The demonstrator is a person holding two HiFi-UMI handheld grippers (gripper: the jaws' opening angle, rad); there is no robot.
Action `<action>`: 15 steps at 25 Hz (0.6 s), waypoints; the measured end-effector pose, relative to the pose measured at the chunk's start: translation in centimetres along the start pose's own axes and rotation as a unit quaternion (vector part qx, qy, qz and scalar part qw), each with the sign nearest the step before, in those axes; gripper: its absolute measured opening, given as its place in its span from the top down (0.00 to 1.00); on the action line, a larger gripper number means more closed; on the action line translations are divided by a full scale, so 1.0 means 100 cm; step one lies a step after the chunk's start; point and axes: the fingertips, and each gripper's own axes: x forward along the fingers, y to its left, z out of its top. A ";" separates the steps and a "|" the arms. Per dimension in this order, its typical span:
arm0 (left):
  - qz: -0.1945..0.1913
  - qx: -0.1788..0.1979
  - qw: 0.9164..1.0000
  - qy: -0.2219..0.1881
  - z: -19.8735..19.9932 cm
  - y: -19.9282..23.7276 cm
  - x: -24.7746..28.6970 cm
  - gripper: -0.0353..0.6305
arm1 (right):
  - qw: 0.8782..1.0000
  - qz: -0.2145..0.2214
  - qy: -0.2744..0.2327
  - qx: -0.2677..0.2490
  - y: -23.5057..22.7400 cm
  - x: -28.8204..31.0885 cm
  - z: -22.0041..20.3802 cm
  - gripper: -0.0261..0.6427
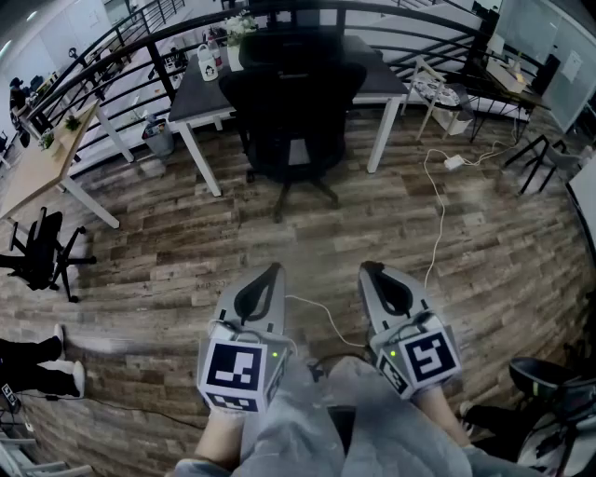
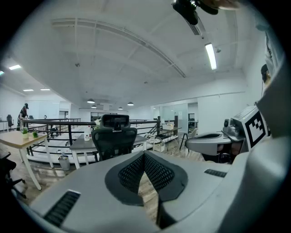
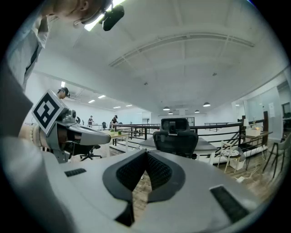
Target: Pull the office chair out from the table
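The office chair [image 1: 296, 102] stands upright at the middle of the near edge of the table [image 1: 191, 93]; its tall black backrest and headrest face the person, its seat points in under the tabletop, and its star base rests on the floor [image 1: 186, 252] just outside that edge; its long axis runs straight up.

The table has a dark top on white legs; a white container [image 1: 207, 63] and a small bunch of flowers [image 1: 240, 26] stand near its far left corner; a bin [image 1: 160, 140] sits beside its left legs.

The floor is brown wood plank; a white cable [image 1: 438, 214] trails across it to the right of the chair; a black railing [image 1: 121, 37] curves behind the table; a pale wooden table [image 1: 37, 168] stands at the left, with a second black chair [image 1: 42, 252] in front of it.

The left gripper [image 1: 272, 270] and right gripper [image 1: 370, 268] are held side by side over the floor, well short of the chair, both pointing towards it; each has its jaws pressed together on nothing.
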 end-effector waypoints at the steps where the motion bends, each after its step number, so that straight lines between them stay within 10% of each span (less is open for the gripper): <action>1: 0.002 0.002 1.000 0.010 -0.002 0.002 -0.002 0.95 | 1.000 0.001 0.001 0.000 0.002 0.002 -0.001 0.96; 15: 0.003 0.000 1.000 0.009 -0.006 0.017 0.002 0.95 | 1.000 -0.001 0.003 -0.002 0.007 0.013 -0.002 0.96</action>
